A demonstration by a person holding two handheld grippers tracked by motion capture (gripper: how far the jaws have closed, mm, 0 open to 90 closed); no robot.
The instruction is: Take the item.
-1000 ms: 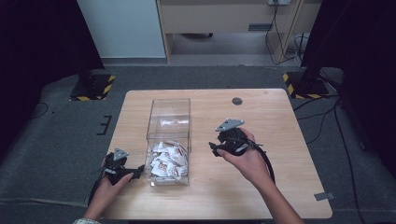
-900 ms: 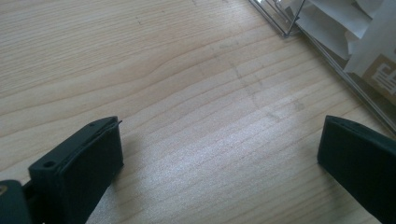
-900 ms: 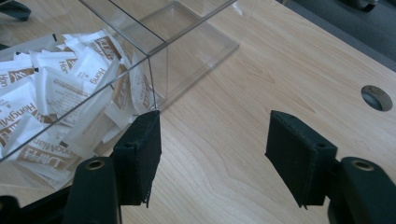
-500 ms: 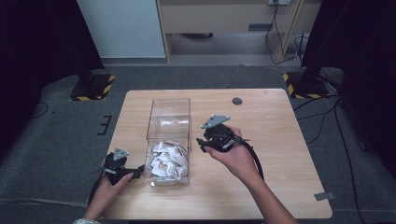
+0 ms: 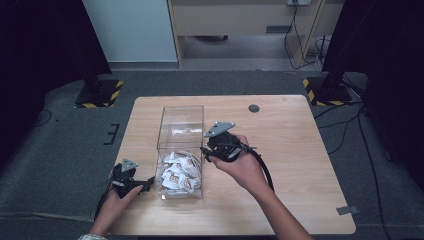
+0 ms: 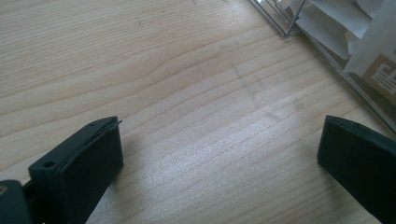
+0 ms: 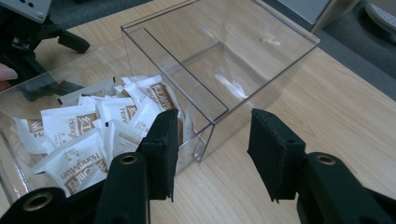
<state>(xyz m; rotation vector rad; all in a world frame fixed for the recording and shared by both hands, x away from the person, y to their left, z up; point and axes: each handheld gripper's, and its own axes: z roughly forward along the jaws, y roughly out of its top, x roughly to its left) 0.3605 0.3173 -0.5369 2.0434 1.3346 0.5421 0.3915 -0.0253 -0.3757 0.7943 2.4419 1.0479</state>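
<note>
A clear plastic box (image 5: 181, 108) stands left of centre on the wooden table (image 5: 295, 150), split by a divider (image 7: 187, 86). White and brown packets (image 5: 176, 172) fill its near compartment; the far one looks empty. My right gripper (image 5: 204, 149) is open at the box's right wall, near the divider. In the right gripper view its jaws (image 7: 215, 140) frame the wall's edge, with the packets (image 7: 88, 128) behind the left jaw. My left gripper (image 5: 148, 183) rests open on the table, just left of the box's near corner. Bare wood lies between its jaws (image 6: 224, 149), and the packets (image 6: 369, 56) sit to the upper right.
A dark round grommet (image 5: 254, 108) sits in the table's far edge area. The right gripper's cable (image 5: 263, 169) trails back along the forearm. Black stands with yellow-striped bases (image 5: 99, 96) (image 5: 325, 91) stand on the grey floor beyond the table.
My right gripper has moved left across the table, up to the box's right wall. The left gripper has stayed where it was.
</note>
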